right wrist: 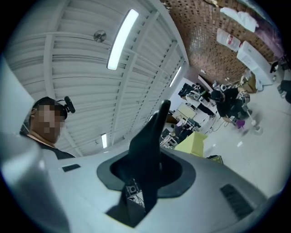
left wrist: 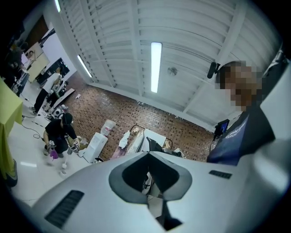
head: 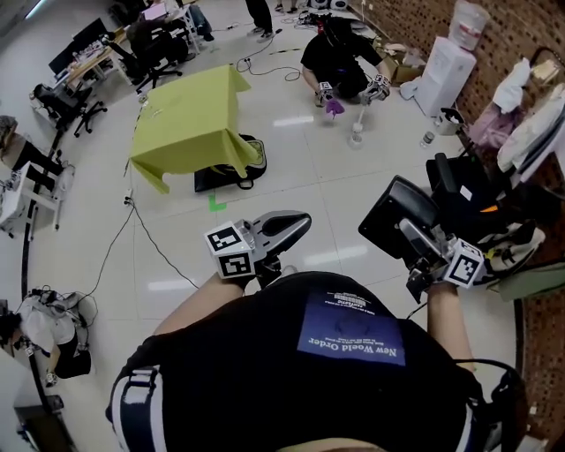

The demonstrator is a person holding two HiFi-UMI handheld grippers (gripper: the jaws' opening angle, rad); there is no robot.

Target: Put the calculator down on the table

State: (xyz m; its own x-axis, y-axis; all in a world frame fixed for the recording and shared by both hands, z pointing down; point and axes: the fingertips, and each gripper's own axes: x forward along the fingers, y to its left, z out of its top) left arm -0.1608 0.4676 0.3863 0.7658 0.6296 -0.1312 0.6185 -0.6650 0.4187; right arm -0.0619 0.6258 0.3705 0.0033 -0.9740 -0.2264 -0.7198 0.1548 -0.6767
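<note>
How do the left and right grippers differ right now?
The right gripper is clamped on the calculator, which shows edge-on between its jaws. The left gripper has its jaws together on nothing. In the head view, the left gripper is nearer the table than the right gripper. Both are over the floor, short of the table.

- Glossy white floor (head: 353, 177), reflecting the ceiling lights.
- Brick wall (head: 415, 22) on the right, with a water dispenser (head: 446, 71) against it.
- Tabletop (head: 190, 119) under a yellow-green cloth, mid-floor.
- Office chairs (head: 62, 101) and desks (head: 88, 57) far left.
- Ribbed white ceiling (left wrist: 113, 45) with strip lights (left wrist: 156, 66).
</note>
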